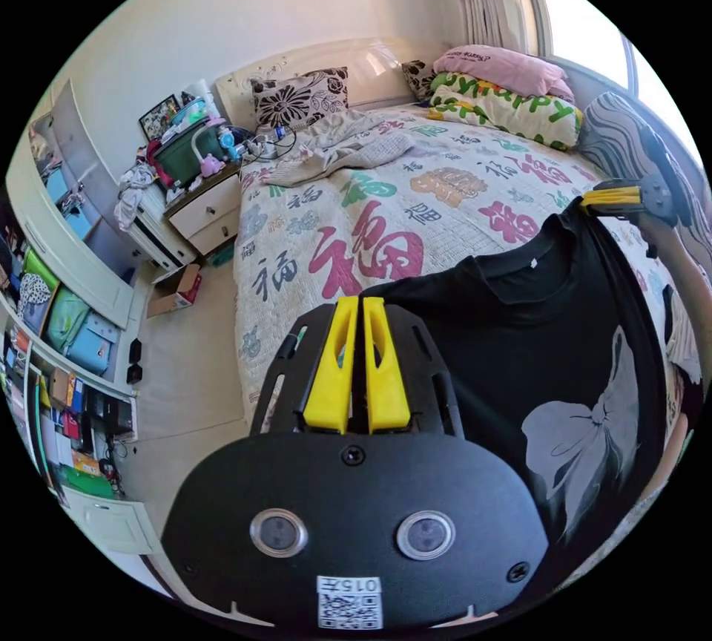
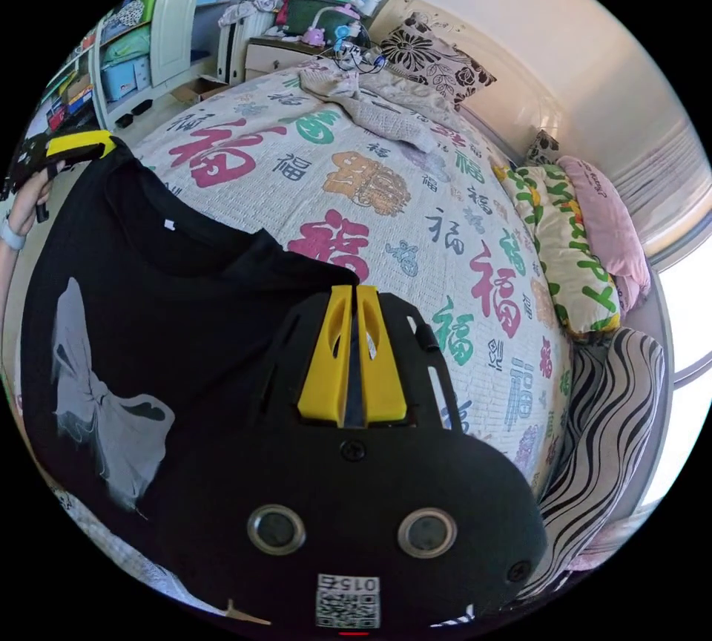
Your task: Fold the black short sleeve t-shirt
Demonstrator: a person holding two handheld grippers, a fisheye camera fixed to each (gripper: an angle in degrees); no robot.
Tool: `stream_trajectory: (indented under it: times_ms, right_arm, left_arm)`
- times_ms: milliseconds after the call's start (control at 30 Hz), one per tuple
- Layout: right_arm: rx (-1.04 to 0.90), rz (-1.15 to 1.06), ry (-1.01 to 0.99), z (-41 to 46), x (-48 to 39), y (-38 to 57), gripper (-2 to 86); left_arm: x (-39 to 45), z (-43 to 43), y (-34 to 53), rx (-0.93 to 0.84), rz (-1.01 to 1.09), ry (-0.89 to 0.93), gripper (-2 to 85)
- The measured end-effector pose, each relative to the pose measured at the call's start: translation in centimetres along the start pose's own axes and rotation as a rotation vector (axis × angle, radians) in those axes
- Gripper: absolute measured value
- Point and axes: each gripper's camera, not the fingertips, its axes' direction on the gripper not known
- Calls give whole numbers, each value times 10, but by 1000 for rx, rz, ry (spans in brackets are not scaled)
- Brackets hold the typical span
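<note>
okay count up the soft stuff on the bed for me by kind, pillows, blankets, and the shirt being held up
Floral black-and-white pillows: 2
Pink pillow: 1
Folded green-and-yellow lettered quilt: 1
Crumpled beige blanket: 1
Black t-shirt, held by the left gripper and right gripper: 1
Total: 6

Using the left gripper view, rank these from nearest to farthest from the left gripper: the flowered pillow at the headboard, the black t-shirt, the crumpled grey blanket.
1. The black t-shirt: its shoulder is clamped in the left gripper.
2. The crumpled grey blanket: lying mid-bed, toward the head end.
3. The flowered pillow: propped against the headboard, beyond the blanket.
</note>
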Motion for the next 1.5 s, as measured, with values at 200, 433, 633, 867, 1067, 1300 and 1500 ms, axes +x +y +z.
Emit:
stream_trajectory:
  times_ms: [200,433,633,867,1067,1300,1500]
  right_arm:
    - [-27,88,33,37,1,-7,-4]
    - [-117,147,-86,57,15,43,91]
    - [74,113,-352,-45,52,163,106]
    - [-30,108,-663,-116,12,374,117]
    - [-231,132,-752,-93,-34,439,110]
    - [-262,160,-779,-64,-54,442,14]
    - [-205,160,-654,-98,-53,462,-2]
  left_arm:
    - [14,28,2,-18,0,-95,12]
    - [0,30,39,-132,-22,-56,84]
    - [-72,-122,137,8,-95,215,143]
    - [-48,-254,379,-256,-200,432,142]
    - [-34,-285,467,-199,-389,439,137]
    - [-33,-304,459,-224,-245,277,40]
    - [-56,-349,475,-194,-253,311,3]
